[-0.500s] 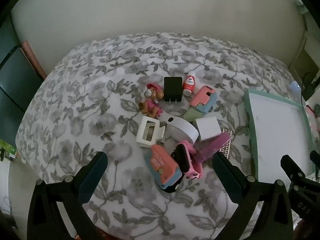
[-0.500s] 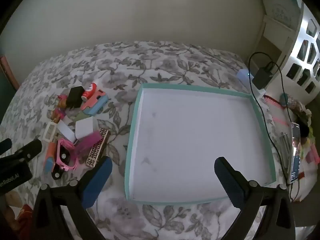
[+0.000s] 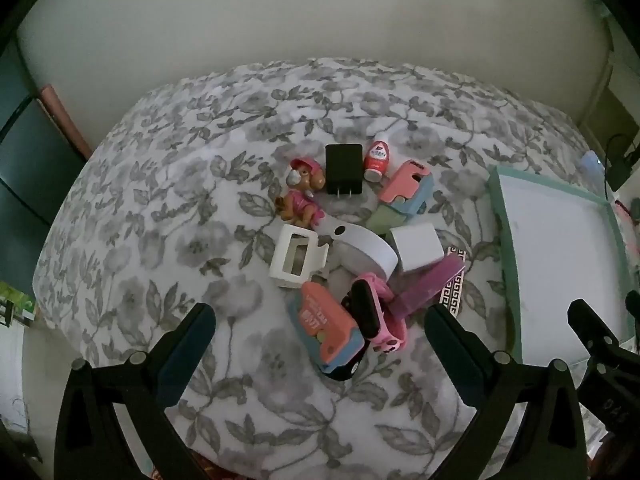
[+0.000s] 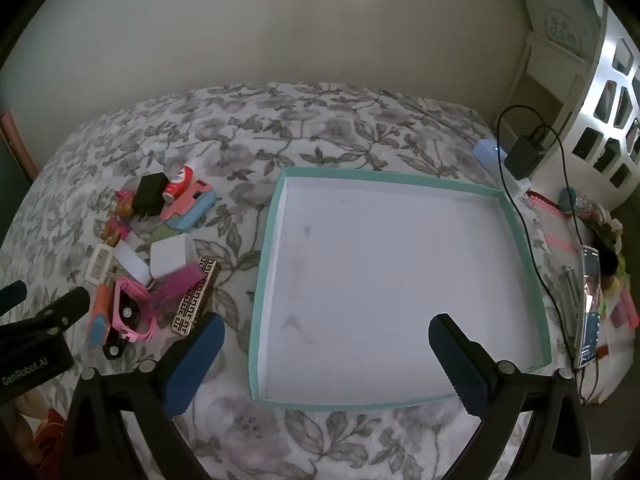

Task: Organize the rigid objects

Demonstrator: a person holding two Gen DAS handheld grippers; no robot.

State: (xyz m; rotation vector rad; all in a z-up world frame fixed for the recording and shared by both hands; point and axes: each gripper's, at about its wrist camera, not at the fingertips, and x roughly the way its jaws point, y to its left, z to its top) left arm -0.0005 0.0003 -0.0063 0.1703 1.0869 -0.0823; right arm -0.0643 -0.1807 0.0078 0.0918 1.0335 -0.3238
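A pile of small rigid objects lies on the floral bedspread: a toy dog (image 3: 301, 200), a black charger (image 3: 344, 168), a red-and-white bottle (image 3: 376, 159), a white cube (image 3: 416, 249), a white frame (image 3: 295, 261) and a pink watch (image 3: 378, 314). My left gripper (image 3: 320, 344) hovers open just in front of the pile, nothing between its fingers. The teal-rimmed white tray (image 4: 400, 276) sits to the right of the pile (image 4: 156, 248). My right gripper (image 4: 326, 354) hangs open over the tray's near part, holding nothing.
A black power adapter (image 4: 524, 154) with a cable and a phone (image 4: 590, 304) lie off the bed's right side, by a white shelf unit (image 4: 600, 92). A wall runs behind the bed. The left gripper's body (image 4: 36, 336) shows at the right wrist view's left edge.
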